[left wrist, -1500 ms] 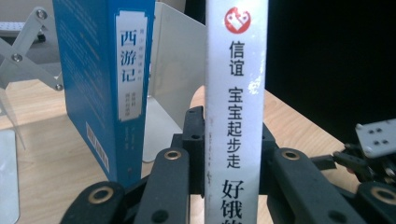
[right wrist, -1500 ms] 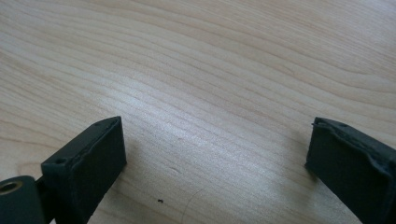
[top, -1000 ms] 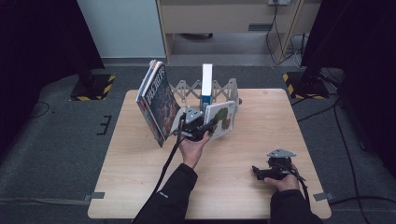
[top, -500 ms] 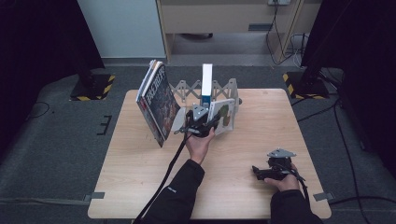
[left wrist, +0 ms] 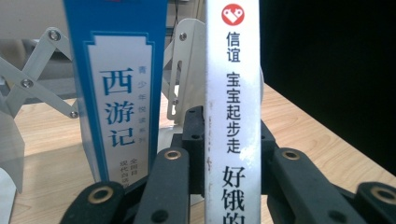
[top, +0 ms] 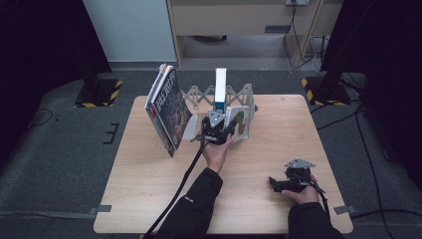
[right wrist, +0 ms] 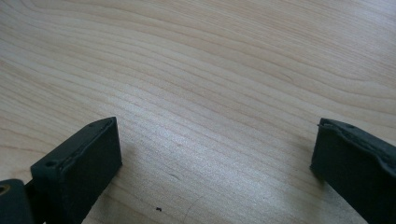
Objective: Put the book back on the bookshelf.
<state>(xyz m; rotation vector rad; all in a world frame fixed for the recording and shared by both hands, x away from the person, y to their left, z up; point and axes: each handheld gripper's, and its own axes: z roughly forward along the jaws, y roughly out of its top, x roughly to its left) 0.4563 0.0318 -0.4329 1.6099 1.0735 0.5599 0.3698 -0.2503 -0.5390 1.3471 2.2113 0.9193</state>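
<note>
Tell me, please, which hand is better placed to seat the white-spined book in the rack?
Left. The left gripper is already shut on the white-spined book, right at the folding rack beside the blue book. The right gripper rests open on the table, far from the rack.

Left gripper (top: 222, 130) moves forward and right toward the folding rack (top: 234, 97) — carries the thin white-spined book (left wrist: 232, 112) clamped between its jaws from a leaning tilt to nearly upright, just beside the blue book (left wrist: 116, 88). Left forearm stretches further over the desk (top: 149, 199).
</note>
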